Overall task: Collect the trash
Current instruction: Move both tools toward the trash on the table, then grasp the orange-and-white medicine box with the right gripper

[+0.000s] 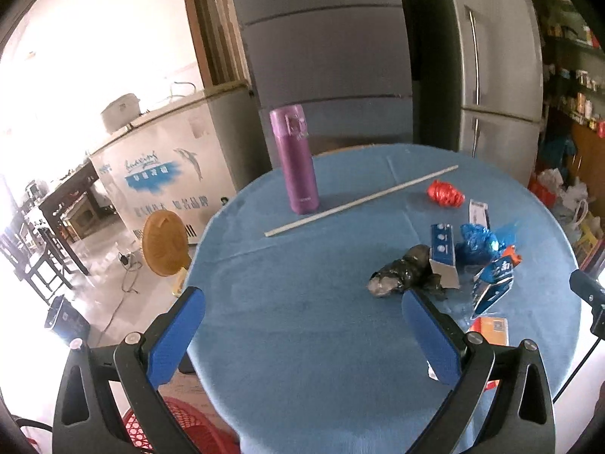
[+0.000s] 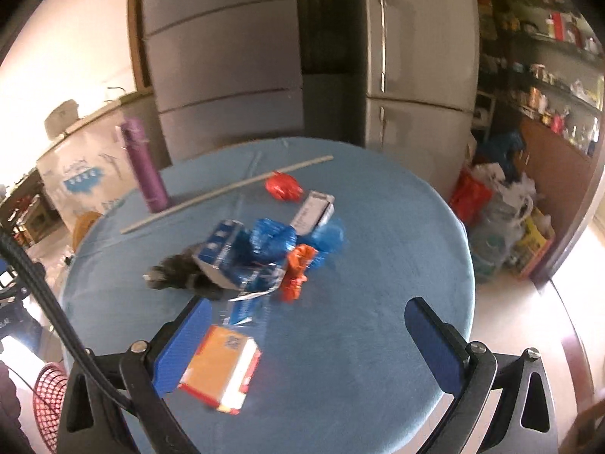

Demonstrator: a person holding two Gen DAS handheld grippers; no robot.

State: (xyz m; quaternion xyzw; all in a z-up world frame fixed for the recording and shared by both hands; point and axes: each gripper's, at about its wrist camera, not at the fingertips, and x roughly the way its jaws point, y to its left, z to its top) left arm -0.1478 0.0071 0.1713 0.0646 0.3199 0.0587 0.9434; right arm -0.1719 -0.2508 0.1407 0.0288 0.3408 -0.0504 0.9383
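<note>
The trash lies in a loose heap on the right half of a round worktop (image 2: 378, 265) covered in blue cloth. A black crumpled bag (image 1: 404, 276) sits at the heap's left end, touching a blue-and-white carton (image 1: 444, 255) that leans on it. Right of the carton is a crumpled blue wrapper (image 1: 478, 240), then a torn blue packet (image 1: 491, 287) with an orange scrap (image 2: 298, 272) beside it. A white box (image 2: 314, 213) lies at the far side of the heap, and a red crumpled wrapper (image 1: 446, 193) sits apart, farther back. An orange box (image 2: 223, 367) lies alone nearest the edge, just beside the left finger of the right hand-held gripper (image 2: 310, 344).

A purple flask (image 1: 295, 162) stands upright at the far left, with a long pale stick (image 1: 359, 201) lying slantwise next to it.

Both the left hand-held gripper (image 1: 302, 329) and the right one hover over the near edge with fingers spread wide apart, holding nothing. The near-left and near-right cloth is bare. A red basket (image 2: 49, 405) shows below the near-left edge.
</note>
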